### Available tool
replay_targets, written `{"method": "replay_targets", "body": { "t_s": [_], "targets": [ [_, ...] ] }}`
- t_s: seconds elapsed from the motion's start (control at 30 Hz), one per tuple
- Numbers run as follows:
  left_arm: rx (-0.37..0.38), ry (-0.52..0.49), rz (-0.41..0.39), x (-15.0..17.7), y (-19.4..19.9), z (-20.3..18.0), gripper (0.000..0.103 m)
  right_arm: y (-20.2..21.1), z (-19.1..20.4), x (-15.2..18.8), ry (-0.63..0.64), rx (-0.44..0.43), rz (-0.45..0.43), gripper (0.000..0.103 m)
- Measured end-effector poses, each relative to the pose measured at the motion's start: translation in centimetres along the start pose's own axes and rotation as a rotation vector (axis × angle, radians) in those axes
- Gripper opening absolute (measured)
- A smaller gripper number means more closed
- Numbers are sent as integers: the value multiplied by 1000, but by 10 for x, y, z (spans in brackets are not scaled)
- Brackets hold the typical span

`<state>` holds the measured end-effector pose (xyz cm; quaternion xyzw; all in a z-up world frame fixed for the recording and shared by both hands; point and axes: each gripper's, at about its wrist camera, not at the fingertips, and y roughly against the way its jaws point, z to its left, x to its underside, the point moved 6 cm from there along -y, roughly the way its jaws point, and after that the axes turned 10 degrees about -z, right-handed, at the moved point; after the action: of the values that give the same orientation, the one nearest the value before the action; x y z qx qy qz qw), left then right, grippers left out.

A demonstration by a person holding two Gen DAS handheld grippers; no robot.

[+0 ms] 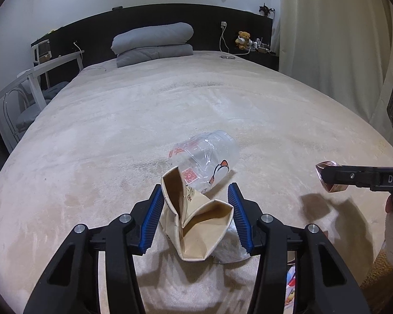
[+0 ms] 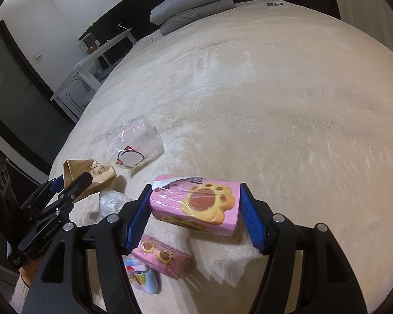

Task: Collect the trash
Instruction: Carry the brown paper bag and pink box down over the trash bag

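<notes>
- Left wrist view: left tool (image 1: 195,218) clamped on crumpled paper bag (image 1: 196,219) near bed (image 1: 118,120) foot edge; clear cup (image 1: 205,161) just beyond; wide bare blanket ahead. White wad under bag half hidden.
- Right wrist view: right tool (image 2: 195,209) clamped on pink snack box (image 2: 196,204), lifted off bed; second pink box (image 2: 162,257) and blue carton (image 2: 144,278) below, partly cut off by tool.

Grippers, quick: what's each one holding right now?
Left gripper: shut on the crumpled paper bag.
Right gripper: shut on the pink snack box.
</notes>
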<state>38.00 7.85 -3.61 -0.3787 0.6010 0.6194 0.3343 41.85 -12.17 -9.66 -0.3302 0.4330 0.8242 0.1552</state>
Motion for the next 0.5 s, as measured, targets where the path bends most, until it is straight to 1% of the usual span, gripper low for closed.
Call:
{"method": "replay_targets", "body": {
  "t_s": [0.23, 0.5],
  "targets": [
    [-12, 51, -55, -5, 33, 4, 49, 25, 13, 3, 13, -50, -45, 64],
    [20, 90, -118, -6, 77, -6, 49, 63, 35, 9, 79, -98, -122, 65]
  ]
}}
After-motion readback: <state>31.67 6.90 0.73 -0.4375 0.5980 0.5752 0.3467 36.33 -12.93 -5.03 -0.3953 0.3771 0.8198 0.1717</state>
